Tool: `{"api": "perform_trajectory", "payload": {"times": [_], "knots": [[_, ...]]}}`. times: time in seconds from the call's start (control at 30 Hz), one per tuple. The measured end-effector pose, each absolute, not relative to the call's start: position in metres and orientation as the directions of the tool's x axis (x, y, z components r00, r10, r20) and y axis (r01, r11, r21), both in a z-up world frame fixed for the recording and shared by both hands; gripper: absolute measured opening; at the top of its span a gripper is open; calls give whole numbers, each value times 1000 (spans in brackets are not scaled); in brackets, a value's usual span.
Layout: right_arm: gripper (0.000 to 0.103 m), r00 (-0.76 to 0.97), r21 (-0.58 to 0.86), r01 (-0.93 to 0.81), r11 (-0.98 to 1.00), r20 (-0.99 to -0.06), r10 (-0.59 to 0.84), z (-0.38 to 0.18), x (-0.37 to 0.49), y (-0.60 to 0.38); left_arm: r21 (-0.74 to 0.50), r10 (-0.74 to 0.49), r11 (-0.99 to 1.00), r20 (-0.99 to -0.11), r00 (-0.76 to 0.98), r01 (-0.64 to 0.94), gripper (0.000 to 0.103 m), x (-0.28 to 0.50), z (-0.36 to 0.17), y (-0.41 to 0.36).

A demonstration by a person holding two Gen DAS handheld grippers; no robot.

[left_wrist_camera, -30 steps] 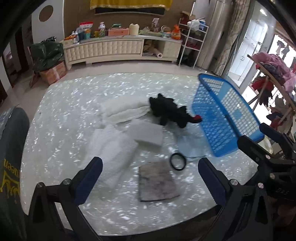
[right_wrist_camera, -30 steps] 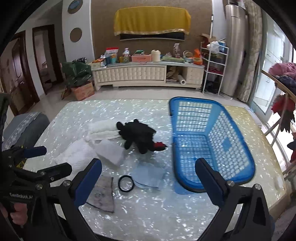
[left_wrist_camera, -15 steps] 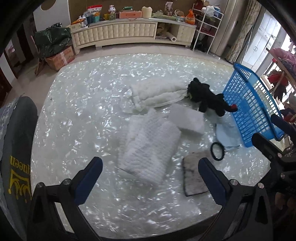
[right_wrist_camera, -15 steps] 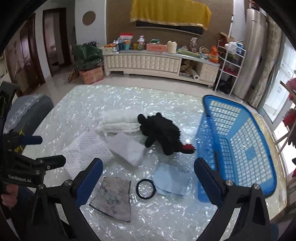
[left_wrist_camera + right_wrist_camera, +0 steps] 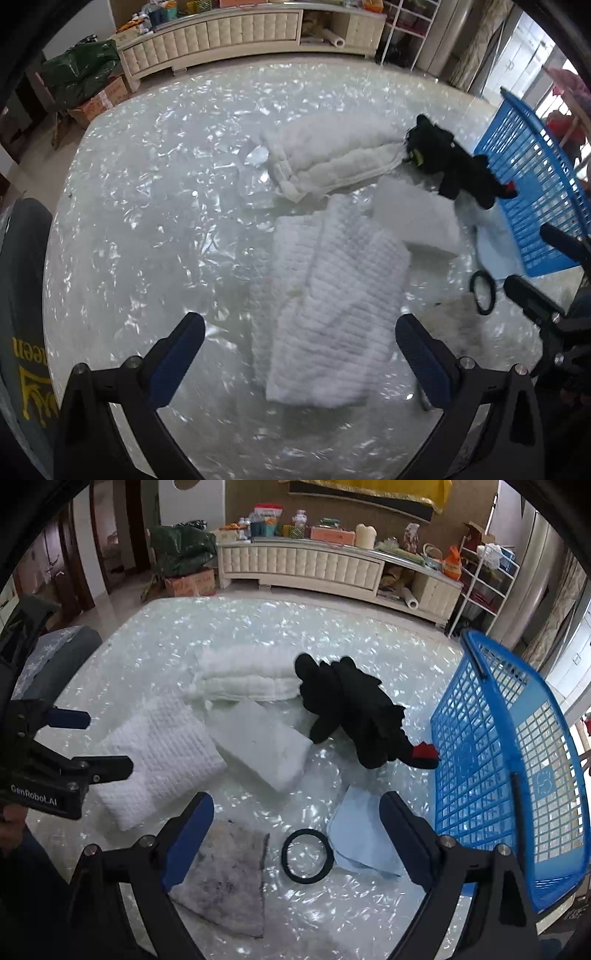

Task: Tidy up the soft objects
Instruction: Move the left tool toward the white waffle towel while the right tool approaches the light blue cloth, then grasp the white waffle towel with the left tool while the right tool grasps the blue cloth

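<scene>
left wrist view: the left gripper (image 5: 300, 349) gapes empty over a white quilted towel (image 5: 334, 302). looks light and floppy; i'd pinch its near folded edge. the right gripper (image 5: 296, 836) is wide apart too.

Flat on the table – waffle-textured white towel (image 5: 332, 310), folded; beside it white foam block (image 5: 264, 749), black plush (image 5: 354, 709) touching blue basket (image 5: 491, 775).

On the shimmering tabletop (image 5: 258, 627): two white quilted cloths (image 5: 159, 749) (image 5: 243, 679), one white foam block (image 5: 264, 749), one black plush toy (image 5: 354, 709), one pale blue cloth (image 5: 362, 838), one grey stained rag (image 5: 229, 882), one black ring (image 5: 307, 856) and one blue basket (image 5: 498, 775); what may be a clear plastic scrap (image 5: 255, 177) lies nearby.
</scene>
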State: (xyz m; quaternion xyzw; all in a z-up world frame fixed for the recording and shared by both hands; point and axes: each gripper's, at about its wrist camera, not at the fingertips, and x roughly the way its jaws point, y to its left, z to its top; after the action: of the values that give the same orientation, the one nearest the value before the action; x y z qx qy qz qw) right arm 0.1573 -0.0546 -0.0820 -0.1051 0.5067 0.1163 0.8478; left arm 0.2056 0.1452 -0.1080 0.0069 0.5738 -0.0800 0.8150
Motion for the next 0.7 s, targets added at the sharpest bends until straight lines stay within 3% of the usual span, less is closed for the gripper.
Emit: {"api": "perform_trajectory", "payload": {"times": [0.3,0.43,0.6,0.7], "knots": [[90,391,-69,-229,971,-920,27,-113,171,-70,-48,-103,982,-947,305,182,102,220,-127,142],[86,370,-79,-208,975,-929,4,-124,176,-75,-26,-75,986,-952,297,167,89,220,-134,143],[83,349,-97,-158,983,-936,-37,-133,180,-87,-93,-130,984,-956,262,150,80,226,-148,147],[83,327,-101,-131,986,-944,-53,-138,181,-93,-124,-159,981,-955,251,148,61,227,-156,147]]}}
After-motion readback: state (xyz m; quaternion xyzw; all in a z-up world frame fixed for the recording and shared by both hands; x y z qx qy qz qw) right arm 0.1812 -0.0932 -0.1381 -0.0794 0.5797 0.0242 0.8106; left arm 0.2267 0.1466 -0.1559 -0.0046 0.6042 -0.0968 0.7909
